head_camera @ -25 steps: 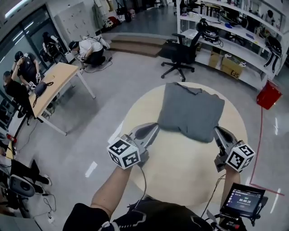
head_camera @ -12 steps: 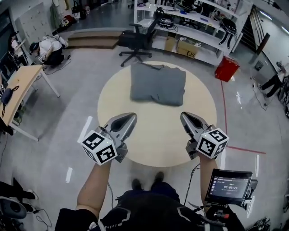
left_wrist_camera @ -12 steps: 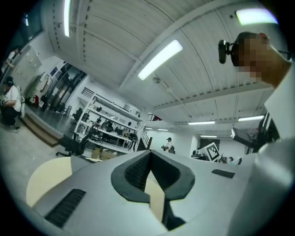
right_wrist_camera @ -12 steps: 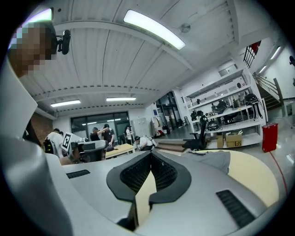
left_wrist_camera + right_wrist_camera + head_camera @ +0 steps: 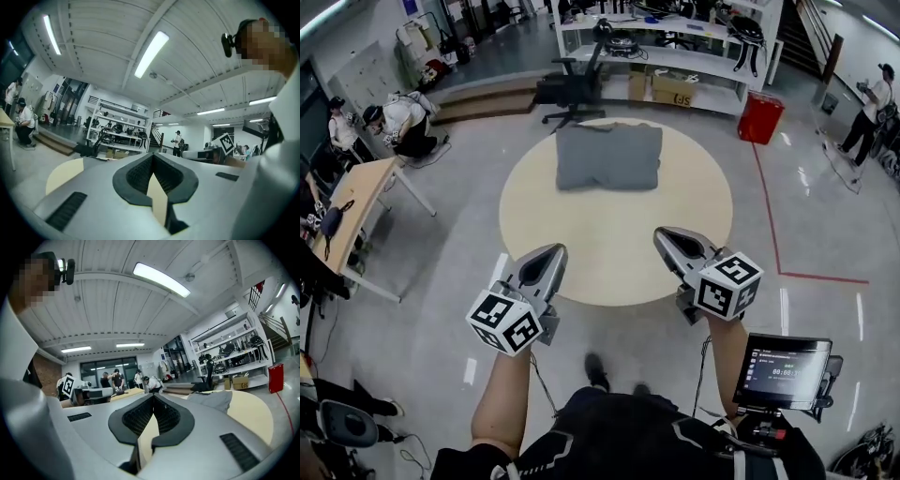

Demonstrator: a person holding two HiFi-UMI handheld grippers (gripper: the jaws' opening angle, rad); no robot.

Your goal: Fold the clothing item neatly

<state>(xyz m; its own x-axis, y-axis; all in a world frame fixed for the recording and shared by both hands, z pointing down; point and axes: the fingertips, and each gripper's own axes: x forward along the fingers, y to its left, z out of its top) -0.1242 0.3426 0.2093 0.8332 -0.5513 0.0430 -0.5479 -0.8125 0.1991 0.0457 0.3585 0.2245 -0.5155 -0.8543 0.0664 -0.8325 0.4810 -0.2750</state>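
The widest thing in the head view is the round table (image 5: 614, 267), one only, with a pale wooden top. Behind it one long shelf unit (image 5: 675, 61) is seen, and in front of that one black office chair (image 5: 567, 89) and one red bin (image 5: 766, 119). One wooden desk (image 5: 361, 197) stands at the left.

One clothing item (image 5: 609, 157), grey, is laid on the far half of the table, well apart from the near edge. It is already brought into a compact rectangle with mostly straight sides. The folding step is therefore judged as finished or nearly finished, and only a check of the result seems to be left.

Two grippers are counted. The left gripper (image 5: 551, 253) and the right gripper (image 5: 667, 236) are held level over the near rim of the table, well apart from the garment and from each other. In each gripper view the jaws are pressed together and nothing is pinched between them.

If one edge must still be corrected, both grippers must be carried across the table to the garment, and the jaws must be spread before any cloth is taken. One small screen (image 5: 780, 370) is seen at the person's right side. Three other persons are counted in the room, but they are small and far, so perhaps this number is not complete.
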